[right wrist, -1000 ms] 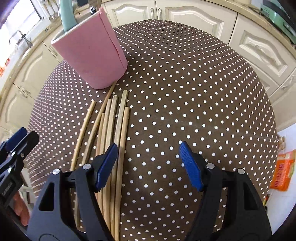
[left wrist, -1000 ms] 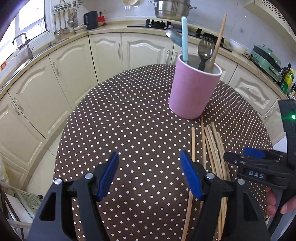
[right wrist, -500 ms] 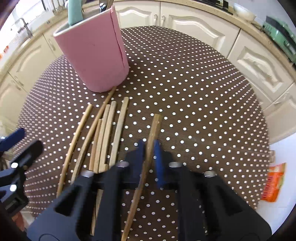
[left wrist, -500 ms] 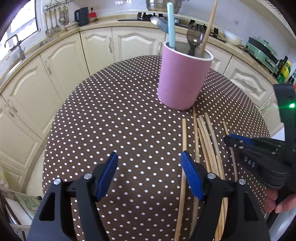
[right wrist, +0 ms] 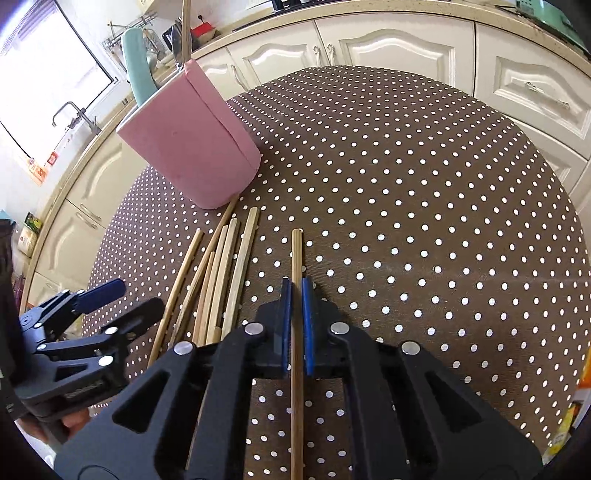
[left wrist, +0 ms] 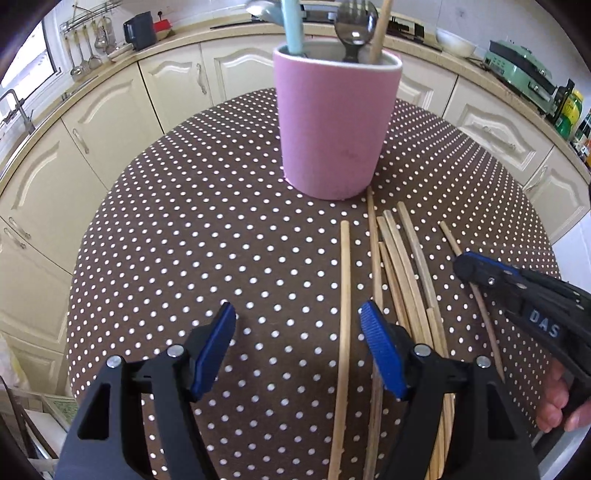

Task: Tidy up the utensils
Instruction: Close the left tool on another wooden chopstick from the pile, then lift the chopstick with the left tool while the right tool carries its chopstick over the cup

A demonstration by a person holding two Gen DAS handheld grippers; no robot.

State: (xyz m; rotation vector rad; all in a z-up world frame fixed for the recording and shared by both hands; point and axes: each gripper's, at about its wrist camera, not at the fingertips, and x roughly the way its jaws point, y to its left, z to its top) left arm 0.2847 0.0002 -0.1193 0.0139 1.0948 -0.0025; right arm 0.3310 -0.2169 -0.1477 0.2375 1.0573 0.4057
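Observation:
A pink utensil cup (left wrist: 334,125) stands on the dotted round table (left wrist: 184,229); it holds a teal-handled utensil (left wrist: 293,26), a metal fork (left wrist: 356,27) and a wooden stick. Several wooden chopsticks (left wrist: 402,258) lie in front of the cup. My left gripper (left wrist: 297,332) is open and empty, just left of the chopsticks. My right gripper (right wrist: 296,295) is shut on one chopstick (right wrist: 296,254), held apart from the pile (right wrist: 218,266). It also shows in the left wrist view (left wrist: 476,271). The cup appears at upper left in the right wrist view (right wrist: 192,147).
Cream kitchen cabinets (left wrist: 110,122) and a countertop ring the table. A green appliance (left wrist: 517,70) sits on the counter at right. A sink tap (right wrist: 74,114) is under the window. An orange packet (right wrist: 580,398) lies on the floor at right.
My right gripper has closed on one chopstick and drawn it away from the pile to the right. My left gripper has moved closer to the cup and stayed open.

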